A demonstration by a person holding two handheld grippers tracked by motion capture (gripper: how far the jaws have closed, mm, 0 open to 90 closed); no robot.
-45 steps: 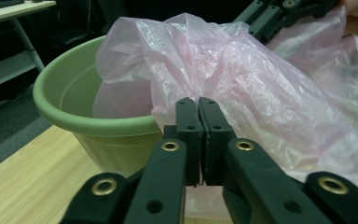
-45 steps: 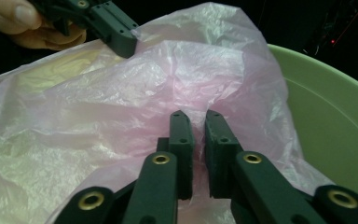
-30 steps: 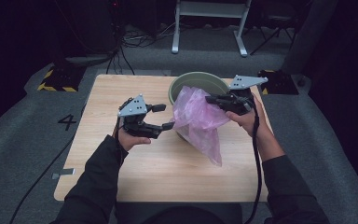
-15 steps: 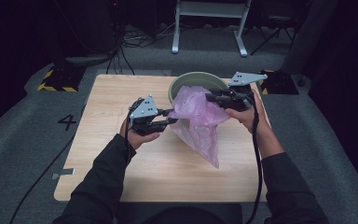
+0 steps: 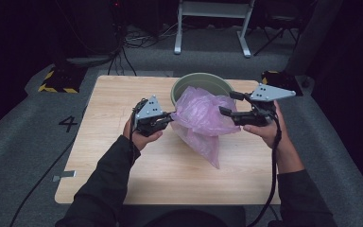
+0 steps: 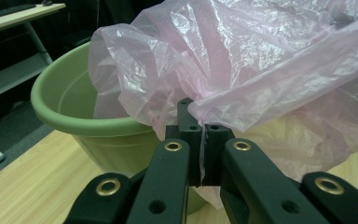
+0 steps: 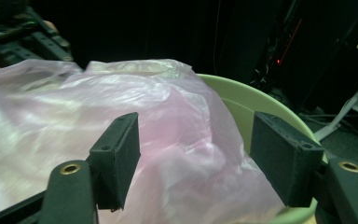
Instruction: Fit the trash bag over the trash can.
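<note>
- Pink, thin plastic makes up the bag (image 5: pixel 202 120) at the middle of the high view; it drapes over the near rim of the green tub (image 5: pixel 203 82) and hangs down in front of it onto the wooden table (image 5: pixel 108 101). The left gripper (image 5: pixel 169 116) sits at the bag's left edge with its jaws pinched on the plastic. The right gripper (image 5: pixel 227 104) is at the bag's right edge, jaws spread, having just been opening. A person's dark sleeves (image 5: pixel 101 189) come in from the bottom.
- Left gripper view: the two black jaws of the left gripper (image 6: pixel 200 135) are pressed together, clamping a fold of the pink bag (image 6: pixel 261 70) between their tips. The green tub (image 6: pixel 79 116) stands behind and to the left on the table (image 6: pixel 23 186), with the bag spilling over its rim.
- Right gripper view: the right gripper (image 7: pixel 193 154) is released, its jaws wide apart. The pink bag (image 7: pixel 121 121) lies between and beyond them, but the pads do not press on it. The pale green rim of the tub (image 7: pixel 256 102) curves behind the bag.
</note>
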